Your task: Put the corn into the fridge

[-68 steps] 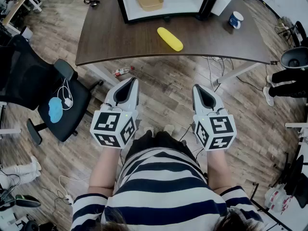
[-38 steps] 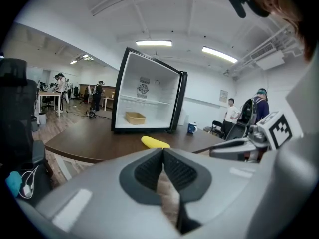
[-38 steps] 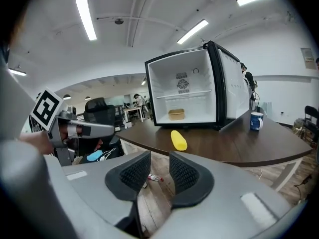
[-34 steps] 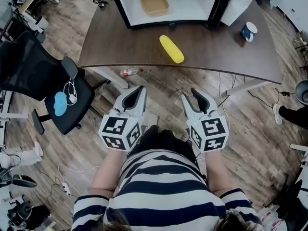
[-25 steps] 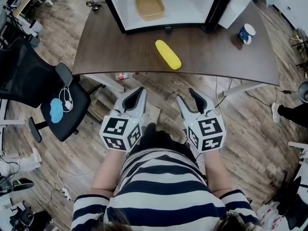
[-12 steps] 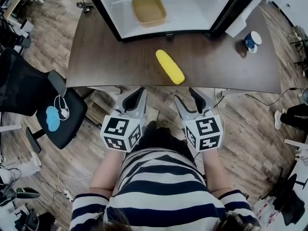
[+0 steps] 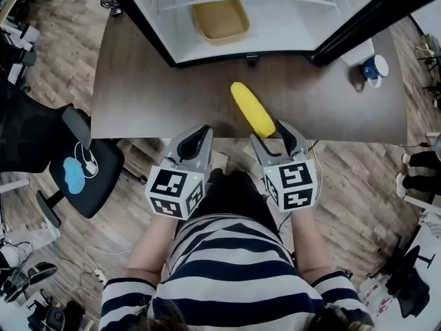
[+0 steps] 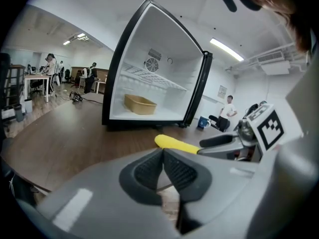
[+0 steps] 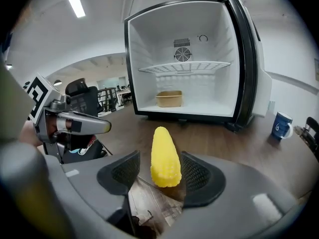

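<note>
R gripper (image 7: 271, 135) opening | corn (image 7: 252, 109) end btwn jaws, ungripped | L gripper (image 8: 163, 154) closed

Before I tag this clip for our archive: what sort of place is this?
Probably an open-plan office or lab, not a kitchen: the fridge stands open on a desk, an office chair sits beside it, and people are at other desks behind.

— How many ears of corn (image 7: 252, 110)?
— One. There's one fridge (image 7: 289, 29) too, with one wire shelf (image 9: 183, 67) and one tan tray (image 7: 219, 21) inside.
— Mugs?
— One blue mug (image 7: 376, 69).
— Furniture?
— One bench (image 7: 158, 88) and one black office chair (image 7: 34, 126). The people far back are too small to count.
</note>
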`<state>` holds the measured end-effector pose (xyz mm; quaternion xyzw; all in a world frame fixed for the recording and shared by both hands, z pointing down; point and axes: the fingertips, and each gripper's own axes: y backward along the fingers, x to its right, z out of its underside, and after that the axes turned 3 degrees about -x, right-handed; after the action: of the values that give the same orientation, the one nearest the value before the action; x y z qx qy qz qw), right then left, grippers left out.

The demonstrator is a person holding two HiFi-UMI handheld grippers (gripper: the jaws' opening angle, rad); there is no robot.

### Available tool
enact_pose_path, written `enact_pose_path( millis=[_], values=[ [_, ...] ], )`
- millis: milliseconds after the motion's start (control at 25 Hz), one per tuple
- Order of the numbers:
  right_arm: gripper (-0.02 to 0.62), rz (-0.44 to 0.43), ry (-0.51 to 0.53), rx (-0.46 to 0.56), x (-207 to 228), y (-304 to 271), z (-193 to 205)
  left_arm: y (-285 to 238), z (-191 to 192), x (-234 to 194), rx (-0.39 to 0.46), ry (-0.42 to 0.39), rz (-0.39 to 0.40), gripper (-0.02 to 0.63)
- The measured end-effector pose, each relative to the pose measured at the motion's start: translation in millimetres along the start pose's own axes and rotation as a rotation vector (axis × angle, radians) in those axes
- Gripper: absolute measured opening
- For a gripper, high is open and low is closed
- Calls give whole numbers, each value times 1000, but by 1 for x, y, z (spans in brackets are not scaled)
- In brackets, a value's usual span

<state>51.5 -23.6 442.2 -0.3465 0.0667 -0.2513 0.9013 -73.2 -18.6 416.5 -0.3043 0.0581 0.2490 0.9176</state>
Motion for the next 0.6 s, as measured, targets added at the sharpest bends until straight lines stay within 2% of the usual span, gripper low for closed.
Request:
enact_pose_path(
  millis=[320, 600],
  values=[
    [265, 22, 43, -79, 4, -46, -7, -27, 2, -31, -50, 1, 42, 0],
    [275, 11, 71, -152, 8, -70, -3, -48, 1, -39, -72, -5, 87, 0]
  ],
)
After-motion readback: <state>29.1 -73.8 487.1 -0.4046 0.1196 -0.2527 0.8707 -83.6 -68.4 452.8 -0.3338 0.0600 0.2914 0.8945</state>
